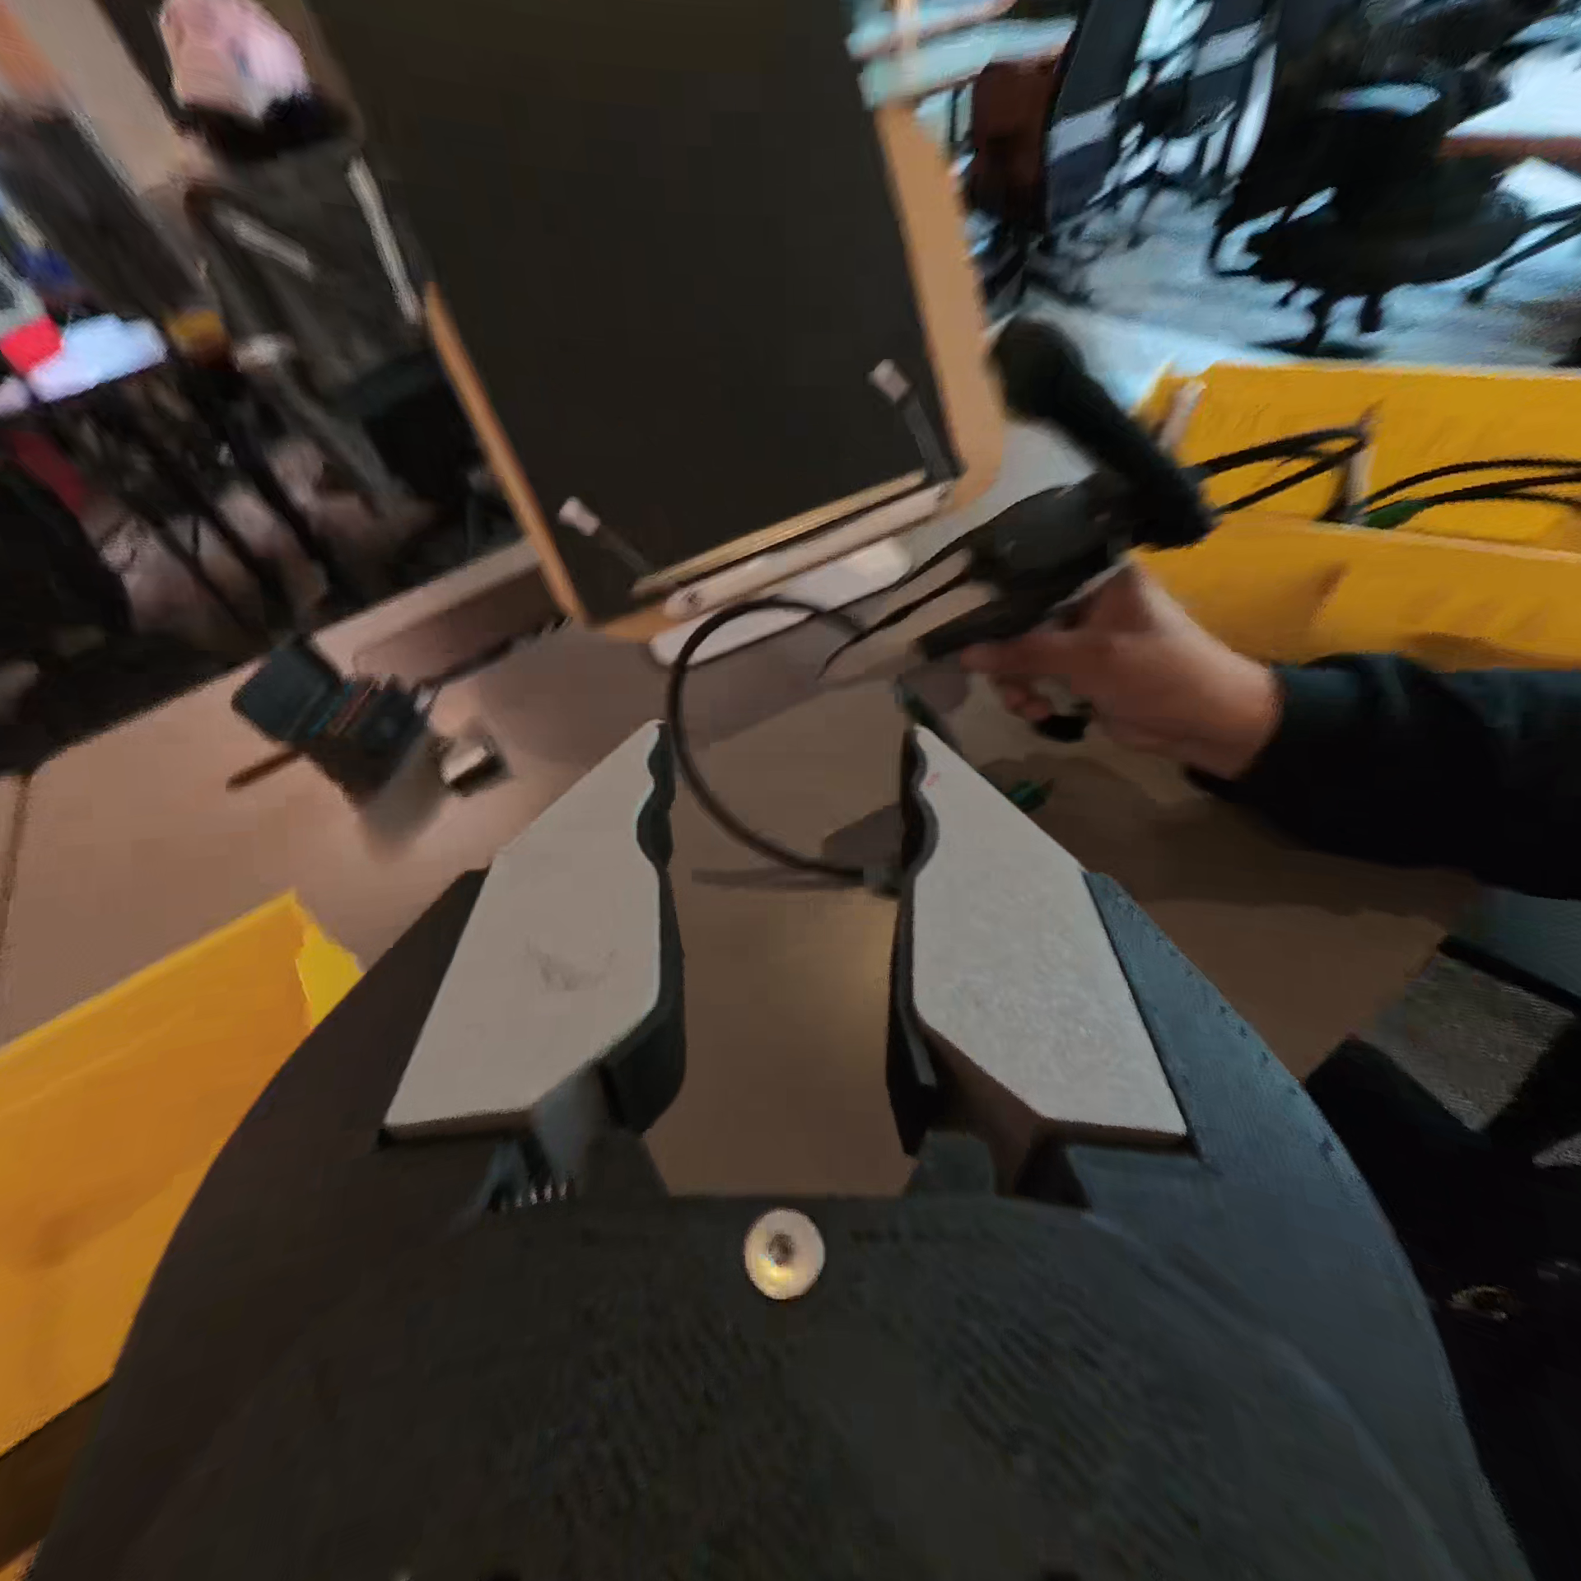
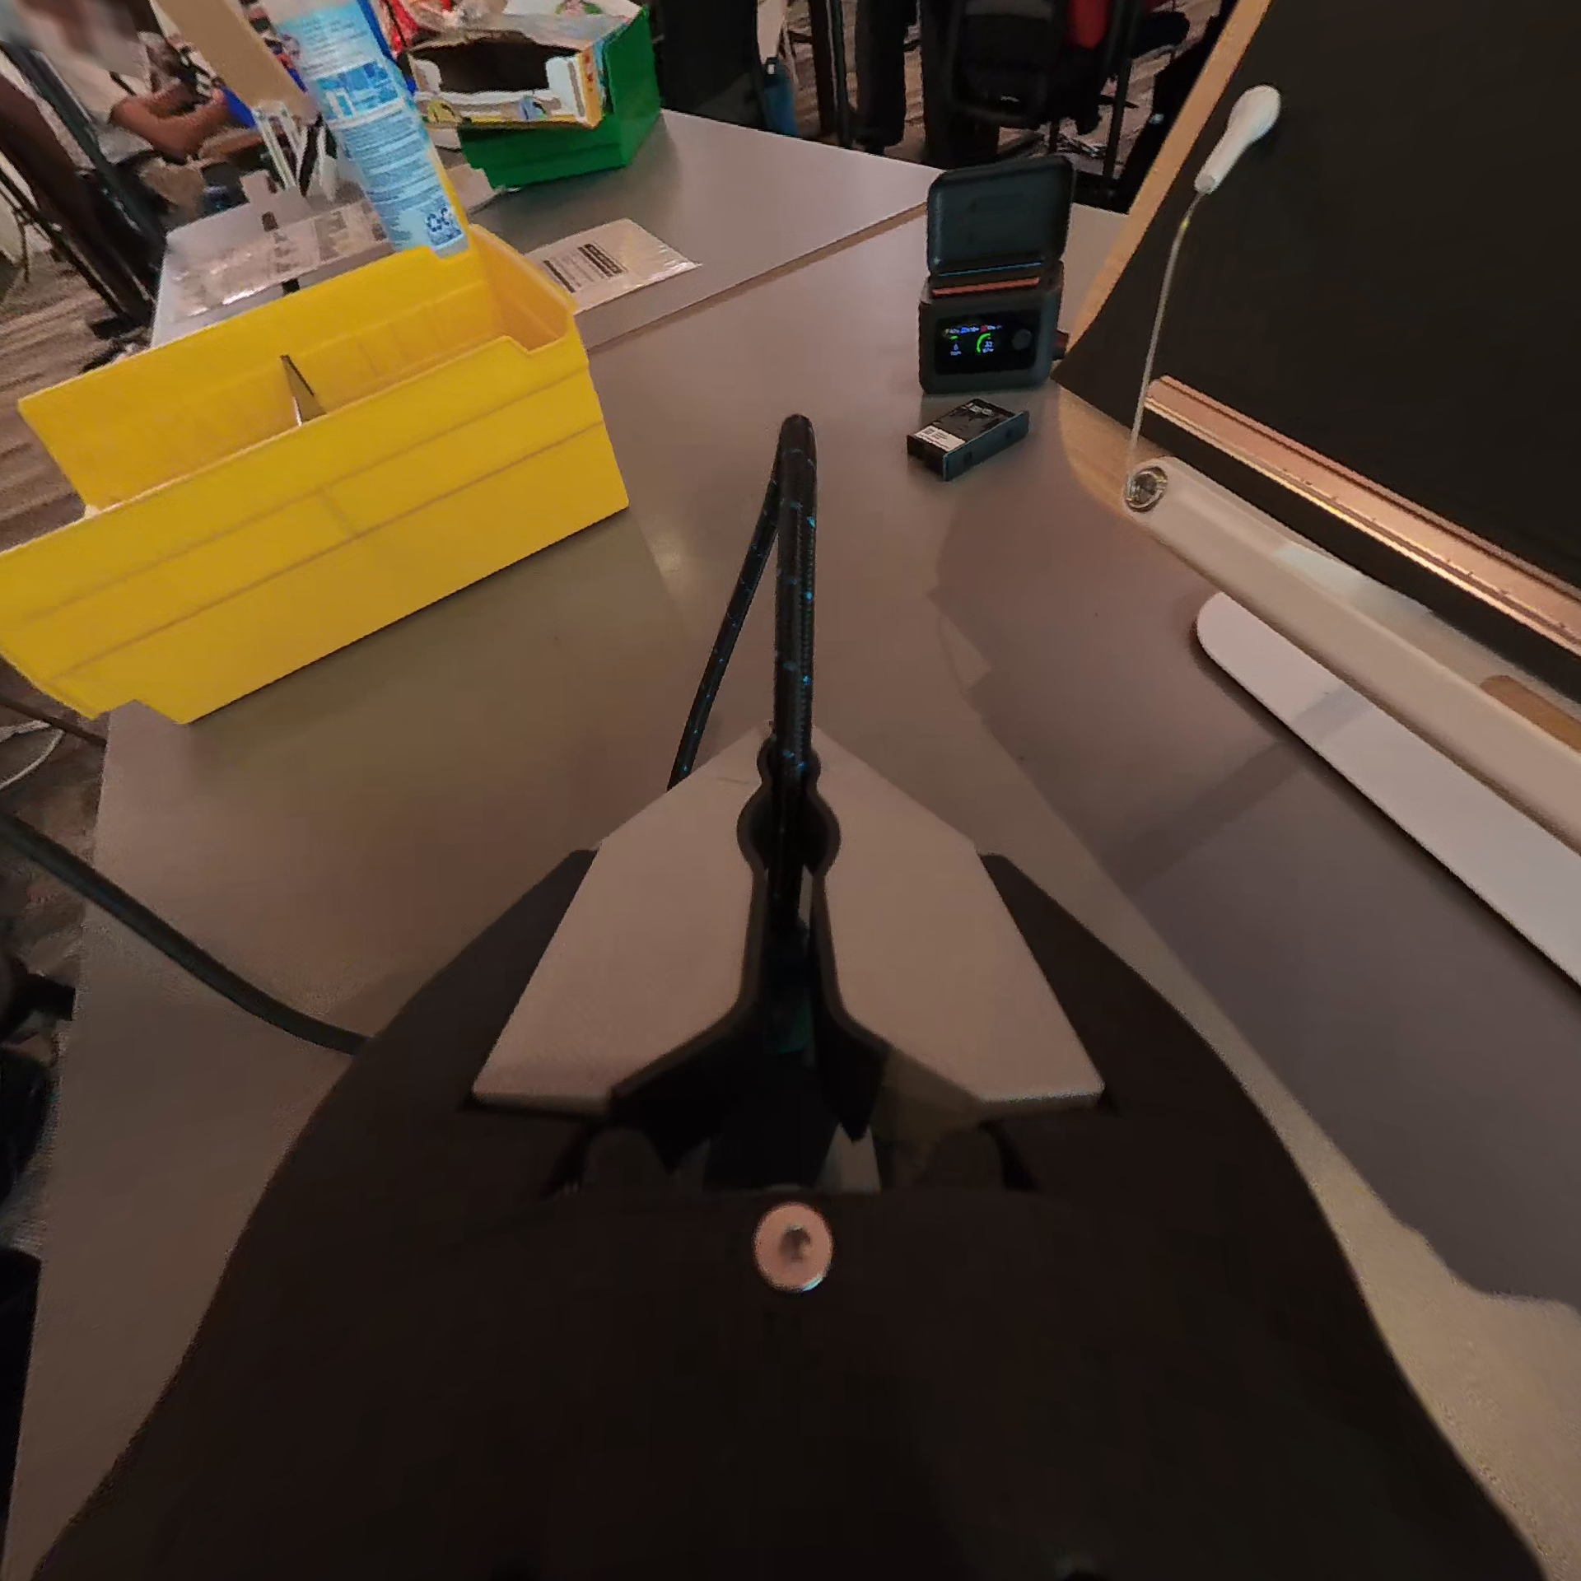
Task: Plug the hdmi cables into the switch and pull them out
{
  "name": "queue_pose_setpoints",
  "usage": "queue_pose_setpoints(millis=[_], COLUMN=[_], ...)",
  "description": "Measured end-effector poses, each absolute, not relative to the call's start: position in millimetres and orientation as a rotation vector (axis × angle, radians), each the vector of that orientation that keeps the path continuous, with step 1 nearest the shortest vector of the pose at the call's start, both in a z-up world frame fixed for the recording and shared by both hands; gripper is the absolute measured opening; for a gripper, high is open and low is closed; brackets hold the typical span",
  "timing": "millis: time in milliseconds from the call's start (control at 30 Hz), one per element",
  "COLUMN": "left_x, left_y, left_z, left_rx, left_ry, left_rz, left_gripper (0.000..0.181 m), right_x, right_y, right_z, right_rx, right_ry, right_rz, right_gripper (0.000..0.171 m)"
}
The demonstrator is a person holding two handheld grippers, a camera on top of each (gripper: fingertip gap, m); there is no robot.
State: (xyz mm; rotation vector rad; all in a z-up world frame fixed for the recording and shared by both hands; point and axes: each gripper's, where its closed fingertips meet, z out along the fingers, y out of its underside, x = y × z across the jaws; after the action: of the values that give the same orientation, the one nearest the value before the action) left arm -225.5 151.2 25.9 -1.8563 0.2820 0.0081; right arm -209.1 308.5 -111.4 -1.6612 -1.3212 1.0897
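Black braided cable [image 2: 791, 599], flecked with blue, sits pinched between the closed grey pads of the right hand-held gripper [image 2: 789, 753], rising above the grey worktop [image 2: 855, 530]. Farther over, the left hand-held gripper [image 1: 783, 744] is spread wide and empty above another thin black cable [image 1: 727, 796]. No switch shows in either view, so I judge plugging is yet to come.

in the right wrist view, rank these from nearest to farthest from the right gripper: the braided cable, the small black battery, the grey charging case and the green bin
1. Braided cable, clamped in the right gripper, rising ahead.
2. Small black battery, flat on the table, ahead and right.
3. Grey charging case, lid open, just behind the battery.
4. Green bin, on the far table, upper left.
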Motion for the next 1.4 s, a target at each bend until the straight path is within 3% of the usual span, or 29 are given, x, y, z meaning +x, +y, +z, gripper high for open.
queue_pose_setpoints(millis=[100, 200, 267, 400, 500, 533, 600, 667, 800, 1033, 1200, 1333, 1400], left_x=[-151.7, -84.5, -73.3, -107.6, -138.9, -147.1, -167.3, -178.5, -159.4, -155.5, -163.3, -164.6, -163.3], left_y=[134.0, 141.7, 167.1, 219.2, 234.0, 235.6, 241.0, 246.8, 256.9, 239.9, 226.2, 217.8, 211.9], left_z=[38.1, 22.2, -22.3, -102.1, -133.3, -139.2, -146.1, -152.7, -158.8, -166.5, -160.0, -137.0, -136.5], left_rx=[-1.805, -1.747, -1.853, -2.021, -2.116, -2.134, -2.126, -2.135, -2.108, -2.072, -2.09, -2.037, -2.054], left_ry=[0.464, 0.508, 0.471, 0.32, 0.225, 0.228, 0.25, 0.273, 0.329, 0.411, 0.51, 0.518, 0.549], left_rz=[-0.126, -0.315, -0.298, -0.145, -0.124, -0.089, 0.034, 0.082, -0.146, -0.604, -0.585, -0.677, -0.712], left_gripper=[0.016, 0.036, 0.029, 0.033, 0.062, 0.059, 0.047, 0.06, 0.051, 0.014, 0.012, 0.011, 0.011], right_x=[-210.6, -211.8, -211.9, -210.4, -209.6, -209.5, -209.4, -209.4, -209.4, -202.3, -193.0, -180.1, -181.2], right_y=[309.4, 306.7, 304.1, 299.0, 291.8, 289.0, 284.1, 280.8, 261.2, 224.3, 218.2, 208.5, 205.0], right_z=[-112.7, -113.1, -113.2, -111.7, -107.9, -106.3, -104.9, -103.8, -94.3, -91.9, -98.6, -102.9, -105.4], right_rx=[-1.68, -1.685, -1.686, -1.679, -1.667, -1.665, -1.686, -1.716, -1.676, -1.403, -1.329, -1.238, -1.199], right_ry=[-1.304, -1.297, -1.299, -1.306, -1.332, -1.335, -1.332, -1.3, -1.324, -1.679, -1.835, -1.951, -1.958], right_rz=[1.098, 1.113, 1.126, 1.159, 1.239, 1.288, 1.402, 1.525, 1.771, 1.75, 1.682, 1.762, 1.755], right_gripper=[0.0, 0.0, 0.0, 0.0, 0.0, 0.0, 0.0, 0.0, 0.0, 0.0, 0.017, 0.022, 0.009])
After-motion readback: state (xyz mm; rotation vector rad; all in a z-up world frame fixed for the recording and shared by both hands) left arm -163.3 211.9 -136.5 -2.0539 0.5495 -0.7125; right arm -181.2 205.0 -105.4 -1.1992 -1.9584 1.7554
